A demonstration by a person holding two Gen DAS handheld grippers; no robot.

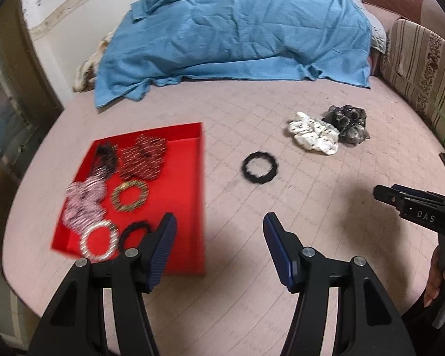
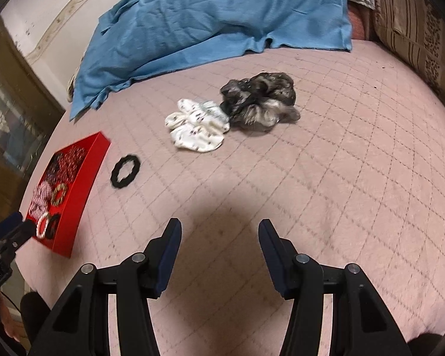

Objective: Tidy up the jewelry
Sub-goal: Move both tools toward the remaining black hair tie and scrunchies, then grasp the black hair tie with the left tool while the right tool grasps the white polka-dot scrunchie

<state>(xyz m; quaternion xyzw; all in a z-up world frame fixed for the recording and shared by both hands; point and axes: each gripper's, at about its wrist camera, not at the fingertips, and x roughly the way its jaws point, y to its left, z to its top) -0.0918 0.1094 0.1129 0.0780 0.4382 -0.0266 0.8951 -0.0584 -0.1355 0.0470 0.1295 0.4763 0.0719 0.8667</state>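
Across a pink quilted bed cover (image 2: 326, 163), a blue cloth (image 1: 237, 35) lies heaped at the far side; striped patterned cushions (image 1: 418, 71) line the right edge. Red tray (image 1: 178, 184) sits near left, holding several scrunchies and ring-shaped hair ties. Black hair tie (image 1: 260, 168) lies on the cover just right of the tray. Farther right, white scrunchie (image 2: 197, 129) touches grey-black scrunchie (image 2: 259, 101). Left gripper (image 1: 219, 225): jaws spread, nothing between them, hovering over the tray's near right corner. Right gripper (image 2: 219, 231): jaws spread, empty, above bare cover.
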